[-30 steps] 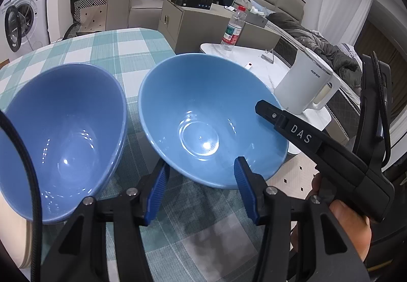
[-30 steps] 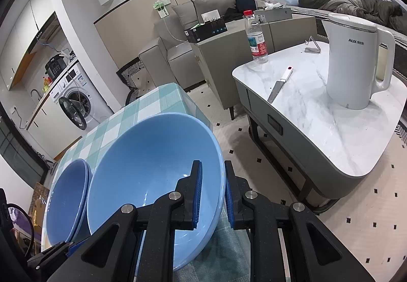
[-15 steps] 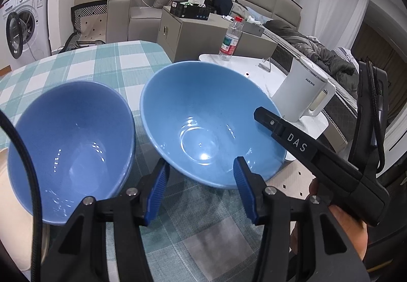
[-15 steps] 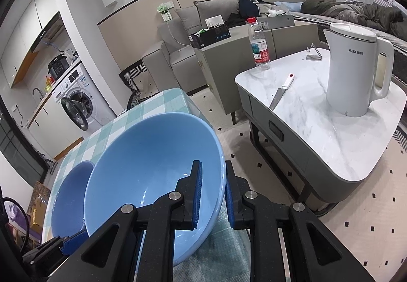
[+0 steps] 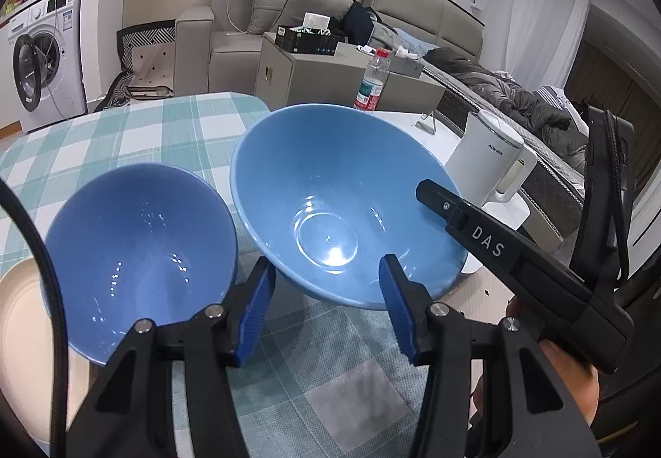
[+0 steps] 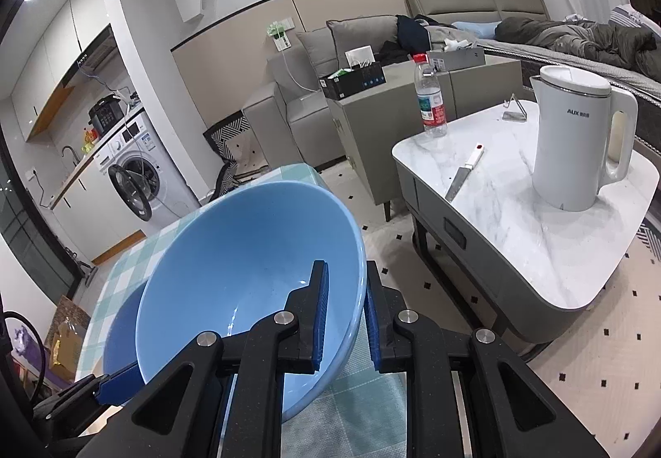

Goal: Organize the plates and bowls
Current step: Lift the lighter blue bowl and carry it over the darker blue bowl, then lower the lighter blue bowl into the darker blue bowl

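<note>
Right gripper (image 6: pixel 346 311) jaws clench the light blue bowl's (image 6: pixel 248 272) rim; left gripper (image 5: pixel 326 307) jaws gape wide, holding nothing, beside it. Both bowls look empty.

I see two bowls: the larger bowl (image 5: pixel 347 206) at centre is light blue, the smaller bowl (image 5: pixel 136 255) at lower left a deeper blue. Under them the cloth (image 5: pixel 136 131) is checked teal and white. At the left edge sits a cream plate (image 5: pixel 20 334). My gripper pads (image 5: pixel 258 317) are blue on black. At right the kettle (image 6: pixel 578 140) is white.
</note>
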Tool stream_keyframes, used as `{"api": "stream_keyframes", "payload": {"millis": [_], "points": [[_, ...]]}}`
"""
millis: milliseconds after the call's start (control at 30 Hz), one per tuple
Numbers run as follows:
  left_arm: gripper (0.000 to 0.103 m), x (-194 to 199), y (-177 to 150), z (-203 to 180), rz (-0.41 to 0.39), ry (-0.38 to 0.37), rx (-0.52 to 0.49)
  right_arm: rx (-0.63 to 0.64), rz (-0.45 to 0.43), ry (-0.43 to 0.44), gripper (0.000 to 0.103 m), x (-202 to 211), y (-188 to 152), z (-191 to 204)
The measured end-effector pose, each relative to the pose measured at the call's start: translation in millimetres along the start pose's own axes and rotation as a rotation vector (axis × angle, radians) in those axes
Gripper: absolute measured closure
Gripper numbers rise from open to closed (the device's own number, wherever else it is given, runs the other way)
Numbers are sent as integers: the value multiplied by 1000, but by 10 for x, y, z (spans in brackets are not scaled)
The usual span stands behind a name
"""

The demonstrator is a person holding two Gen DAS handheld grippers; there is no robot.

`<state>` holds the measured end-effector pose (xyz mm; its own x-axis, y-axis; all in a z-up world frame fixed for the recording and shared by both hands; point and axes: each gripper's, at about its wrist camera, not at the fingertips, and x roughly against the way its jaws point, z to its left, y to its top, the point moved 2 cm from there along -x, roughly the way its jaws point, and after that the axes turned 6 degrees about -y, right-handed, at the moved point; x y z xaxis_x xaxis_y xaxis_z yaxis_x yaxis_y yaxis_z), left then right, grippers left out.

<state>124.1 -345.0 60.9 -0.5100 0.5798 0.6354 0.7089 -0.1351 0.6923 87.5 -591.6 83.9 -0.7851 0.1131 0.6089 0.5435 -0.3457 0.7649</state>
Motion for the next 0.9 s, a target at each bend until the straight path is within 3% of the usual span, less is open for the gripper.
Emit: {"api": "stream_keyframes", "payload": {"millis": [900], "points": [[52,462,87,316,-92,26,27,85,-97,41,86,486,4,590]]}}
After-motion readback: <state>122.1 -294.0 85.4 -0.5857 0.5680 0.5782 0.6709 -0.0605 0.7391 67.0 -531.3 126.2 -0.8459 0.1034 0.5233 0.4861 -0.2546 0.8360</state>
